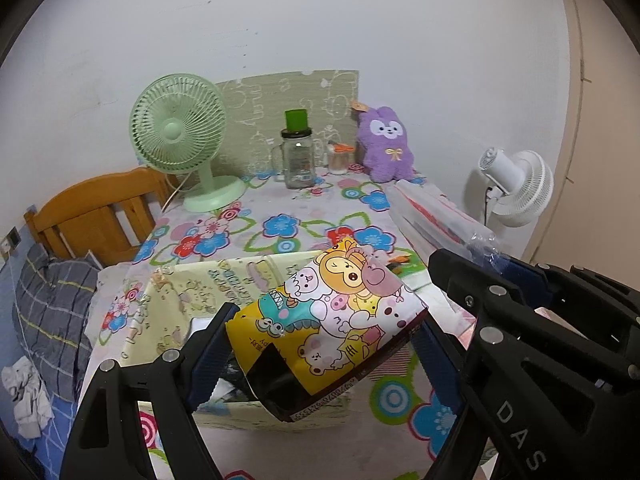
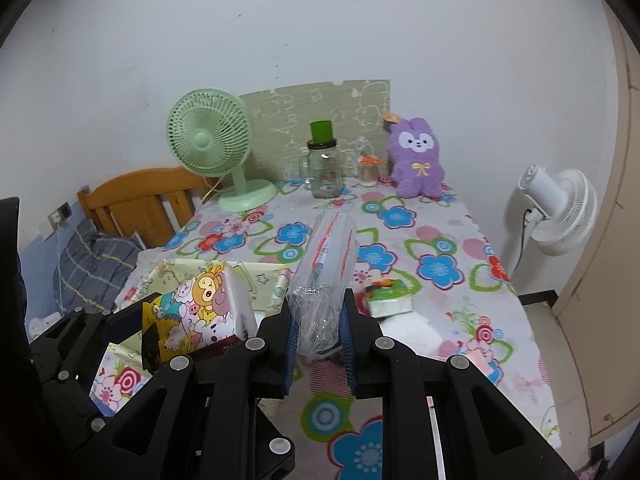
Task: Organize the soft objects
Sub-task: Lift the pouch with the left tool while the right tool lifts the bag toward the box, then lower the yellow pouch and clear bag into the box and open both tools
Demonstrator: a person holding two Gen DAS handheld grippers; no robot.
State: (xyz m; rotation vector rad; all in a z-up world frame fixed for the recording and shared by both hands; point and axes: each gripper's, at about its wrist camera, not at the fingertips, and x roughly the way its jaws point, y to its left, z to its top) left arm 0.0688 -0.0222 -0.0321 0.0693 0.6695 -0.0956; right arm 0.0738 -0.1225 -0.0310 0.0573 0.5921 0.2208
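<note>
Left wrist view: left tongs (image 1: pixel 326 354) clamped wide across a soft tissue pack (image 1: pixel 332 320), cartoon animals printed on glossy yellow-and-white film, corners rounded, a black band and barcode at the near end. Held in the air above a pale yellow storage box (image 1: pixel 168 312) of thin printed card or fabric, mouth open, dark contents only partly seen. Right wrist view: right tongs (image 2: pixel 319 338) pinched nearly together on the crumpled tail of a clear plastic tissue pack (image 2: pixel 330 252), red lettering along its side, long and slab-shaped, film crinkled and shiny where squeezed, far end jutting out over the desk (image 2: pixel 440 292).

Judged about midway: both packs lifted, neither yet laid in the box. Left to do, as far as shown: setting both down inside, then gathering a green-and-orange wrapped packet (image 2: pixel 386 294) lying flat on the desk just right of the tongs, and possibly a purple plush rabbit (image 2: pixel 418 160), fuzzy and upright against the back wall. Whether the rabbit belonged in the box could not be told.

Elsewhere: glossy floral desk cover, smooth and wipeable in look; mint-green desk fan (image 2: pixel 212 144) with ribbed plastic grille; clear glass jar (image 2: pixel 324 168) with green lid; white fan (image 2: pixel 560 208) standing beyond the desk edge; wooden bed headboard (image 1: pixel 88 208) and grey checked bedding at left.
</note>
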